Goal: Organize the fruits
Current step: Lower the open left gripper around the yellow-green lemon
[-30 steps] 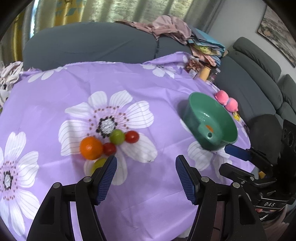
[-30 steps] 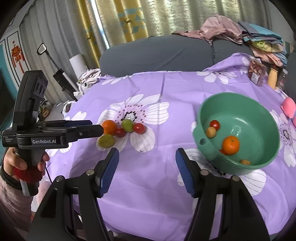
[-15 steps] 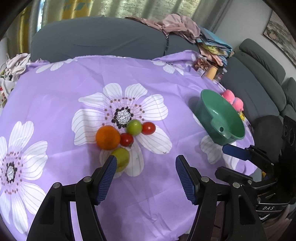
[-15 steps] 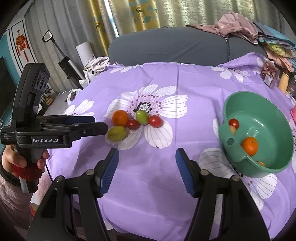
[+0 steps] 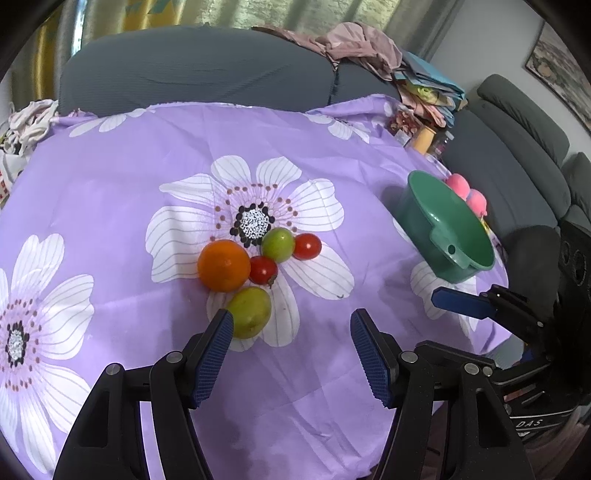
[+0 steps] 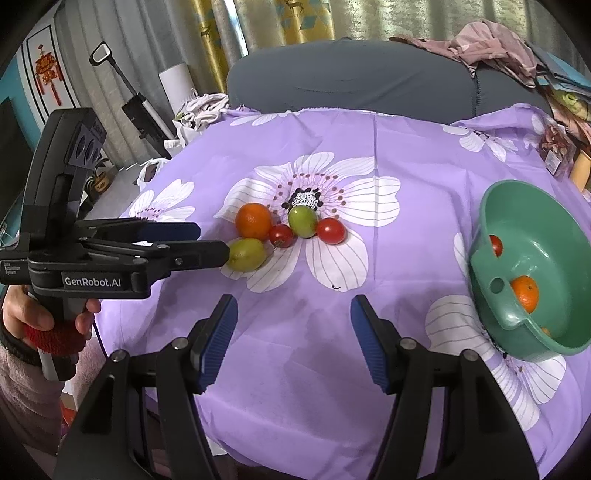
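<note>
Left wrist: both claws gape empty; left claw (image 5: 291,325) finger hides part of yellow-green fruit (image 5: 251,312).

- A home living room: a grey sofa (image 5: 199,70) wraps behind the counter (image 5: 110,177), clothes (image 5: 362,44) heaped on its back.
- Gold curtains (image 6: 295,18) hang behind.
- A framed picture (image 5: 561,74) and a red knot ornament (image 6: 48,75) hang on the walls.
</note>
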